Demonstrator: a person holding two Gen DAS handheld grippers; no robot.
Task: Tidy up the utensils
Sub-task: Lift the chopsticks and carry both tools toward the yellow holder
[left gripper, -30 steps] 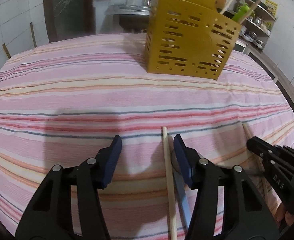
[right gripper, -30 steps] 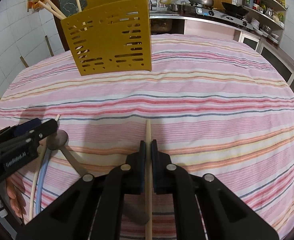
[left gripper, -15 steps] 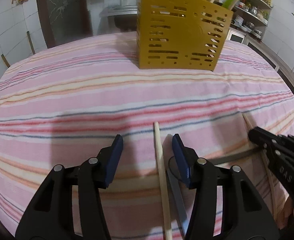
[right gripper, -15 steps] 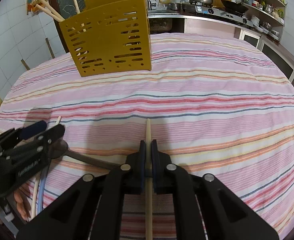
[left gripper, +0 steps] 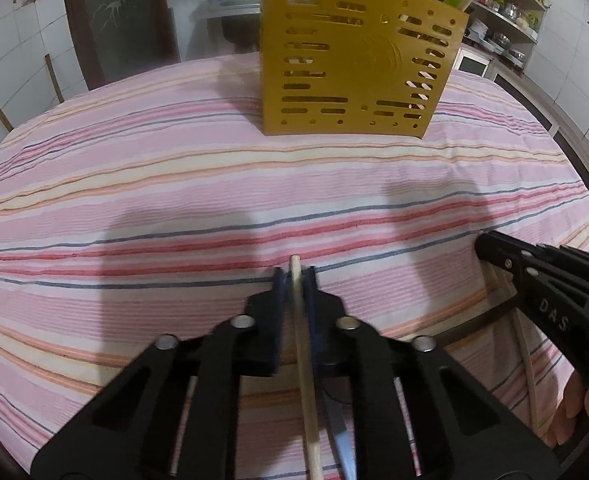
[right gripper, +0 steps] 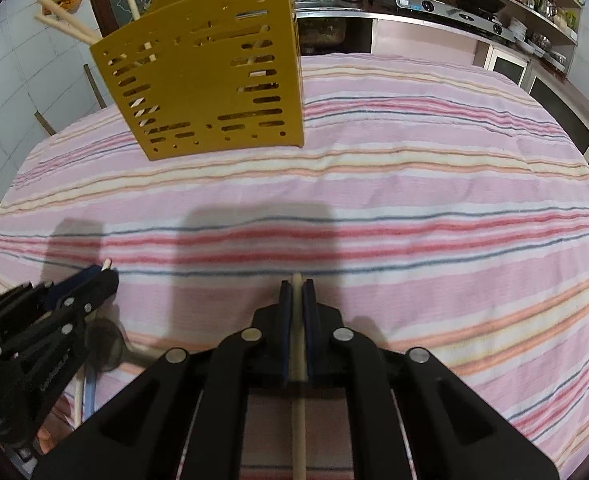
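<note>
**Both jaws clamped on chopsticks**

Left gripper: jaws pinched on a wooden chopstick. Long axis runs along the jaws, tip poking just past them toward the yellow utensil holder.

Right gripper: same, jaws tight on a second chopstick, tip forward, just clear of the pads.

Holder stands upright further back on the striped worktop.

A second ago the left claw stood wide open, with a pale chopstick lying on the tabletop just inside its right pad. Now its blue pads have shut on that chopstick, whose tip pokes out just past them. The yellow holder at the far side looms larger and more central in the left view.
</note>
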